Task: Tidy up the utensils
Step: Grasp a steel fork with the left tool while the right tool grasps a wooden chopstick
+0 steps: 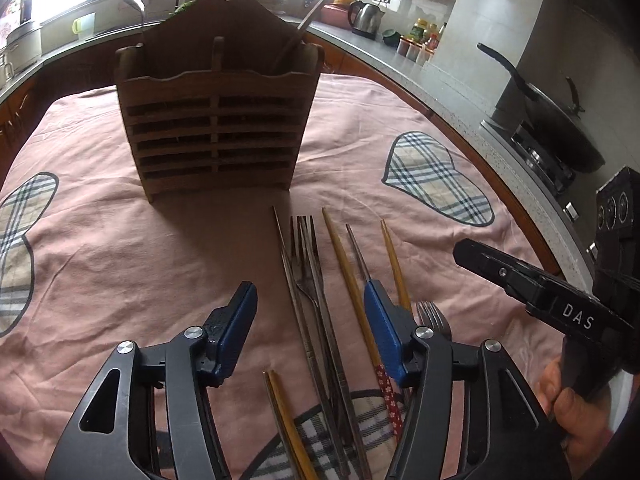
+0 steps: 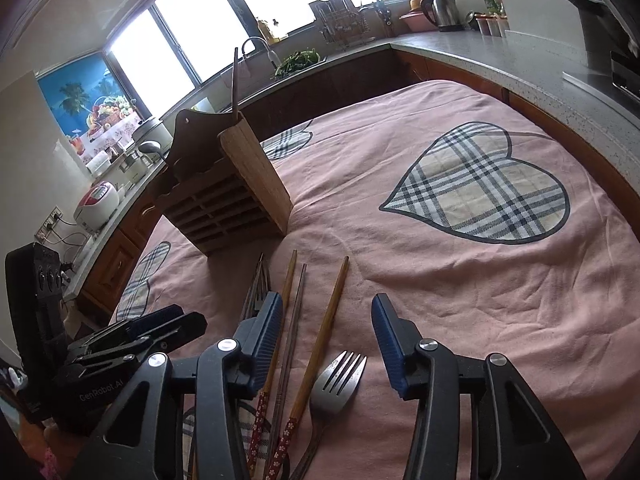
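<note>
A slatted wooden utensil holder (image 1: 216, 120) (image 2: 232, 200) stands on the pink cloth with a spoon (image 1: 132, 2) and a long handle (image 1: 304, 28) in it. In front of it lie loose utensils. My left gripper (image 1: 310, 320) is open low over a steel fork (image 1: 308, 264) and metal chopsticks (image 1: 288, 260); wooden chopsticks (image 1: 348, 272) run under its right finger. My right gripper (image 2: 326, 320) is open just above a wooden chopstick (image 2: 324, 328) and a metal chopstick (image 2: 296, 312), with a second fork (image 2: 340, 380) below the gap. Neither gripper's pads touch anything.
The pink cloth (image 2: 440, 280) with plaid hearts covers the table. A grey counter curves round behind, with a kettle (image 1: 366, 20), jars, a black pan (image 1: 560, 128) on the stove and a rice cooker (image 2: 98, 204). A hand (image 1: 568, 400) holds the right tool's handle.
</note>
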{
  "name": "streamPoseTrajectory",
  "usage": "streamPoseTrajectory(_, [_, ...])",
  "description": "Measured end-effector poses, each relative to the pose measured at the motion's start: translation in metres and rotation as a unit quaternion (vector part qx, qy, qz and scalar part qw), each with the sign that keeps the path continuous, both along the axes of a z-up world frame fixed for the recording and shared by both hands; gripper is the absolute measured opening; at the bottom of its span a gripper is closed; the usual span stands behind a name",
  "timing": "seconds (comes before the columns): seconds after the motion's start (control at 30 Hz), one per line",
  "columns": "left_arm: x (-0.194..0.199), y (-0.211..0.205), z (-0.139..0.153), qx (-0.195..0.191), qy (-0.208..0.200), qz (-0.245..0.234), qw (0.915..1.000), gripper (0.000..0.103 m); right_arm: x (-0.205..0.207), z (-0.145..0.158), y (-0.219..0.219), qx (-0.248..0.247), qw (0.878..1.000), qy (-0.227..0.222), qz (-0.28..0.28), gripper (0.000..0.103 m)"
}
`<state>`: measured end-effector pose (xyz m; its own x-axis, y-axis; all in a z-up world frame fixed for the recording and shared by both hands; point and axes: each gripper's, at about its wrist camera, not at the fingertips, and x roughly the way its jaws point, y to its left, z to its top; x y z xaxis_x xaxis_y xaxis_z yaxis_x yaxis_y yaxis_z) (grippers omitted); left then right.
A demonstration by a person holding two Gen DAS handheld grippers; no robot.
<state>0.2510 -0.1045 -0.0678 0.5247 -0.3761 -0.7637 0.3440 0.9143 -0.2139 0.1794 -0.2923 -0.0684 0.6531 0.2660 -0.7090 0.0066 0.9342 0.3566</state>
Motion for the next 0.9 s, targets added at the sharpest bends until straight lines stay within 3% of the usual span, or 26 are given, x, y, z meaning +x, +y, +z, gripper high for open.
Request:
streamPoseTrajectory(0.17, [0.015, -0.014, -0.014, 0.018, 0.021, -0.014, 0.9995, 0.041, 0.027, -0.018, 0.0, -0.005, 1.0, 0.028, 0.006, 0.031])
streamPoseTrajectory(0.33, [0.031, -0.018, -0.022, 0.02, 0.036, -0.013, 0.9991, 0.034, 0.044, -0.026, 0.001, -0.011, 0.999, 0.04, 0.012, 0.029])
streamPoseTrajectory(0.5, [0.044, -0.022, -0.027, 0.021, 0.05, -0.017, 0.9984, 0.01, 0.058, -0.035, 0.005, -0.03, 0.998, 0.054, 0.02, 0.028])
streamPoseTrajectory(0.63, [0.044, -0.024, -0.029, 0.022, 0.045, -0.022, 0.9985, 0.008, 0.067, -0.046, 0.009, -0.046, 0.996, 0.074, 0.028, 0.024])
streamPoseTrajectory(0.73, [0.043, -0.019, -0.027, 0.013, 0.045, -0.02, 0.9987, 0.007, 0.067, -0.046, 0.019, -0.085, 0.994, 0.066, 0.036, 0.022])
streamPoseTrajectory(0.83, [0.041, -0.013, -0.023, 0.0, 0.046, -0.015, 0.9988, 0.006, 0.068, -0.047, 0.027, -0.127, 0.989, 0.063, 0.042, 0.011])
streamPoseTrajectory(0.9, [0.039, -0.008, -0.018, -0.008, 0.042, -0.012, 0.999, 0.006, 0.067, -0.046, 0.03, -0.136, 0.988, 0.061, 0.046, 0.01])
